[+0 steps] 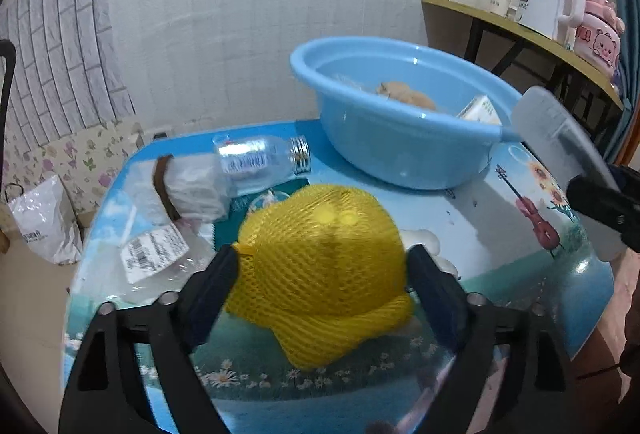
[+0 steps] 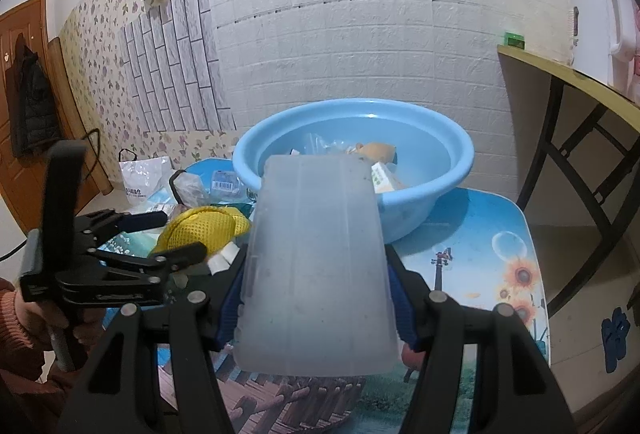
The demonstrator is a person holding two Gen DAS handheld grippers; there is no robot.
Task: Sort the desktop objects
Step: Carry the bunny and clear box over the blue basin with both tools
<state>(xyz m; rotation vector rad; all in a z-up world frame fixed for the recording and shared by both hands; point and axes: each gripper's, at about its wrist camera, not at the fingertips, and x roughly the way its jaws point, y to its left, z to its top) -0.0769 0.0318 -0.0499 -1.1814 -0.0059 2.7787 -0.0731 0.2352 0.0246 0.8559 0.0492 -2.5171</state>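
Small table (image 1: 500, 218) with printed scenic top (violin, sunflowers, daisies). Directly on it: blue basin (image 1: 400, 150) at the back, clear bottle (image 1: 260, 164) lying on its side, crumpled plastic packaging (image 1: 160, 234), yellow mesh bundle (image 1: 324, 266) near front.

Soft, even indoor light in both wrist views, with heavy fisheye bending.

We see no hard shadows; small glare spots sit on the blue basin (image 1: 400, 138) rim and the glossy table (image 1: 500, 234). The yellow mesh bundle (image 1: 324, 266) and the frosted plastic box (image 2: 316, 266) look slightly smeared up close. Wall lines curve, and black vignetting fills our corners.
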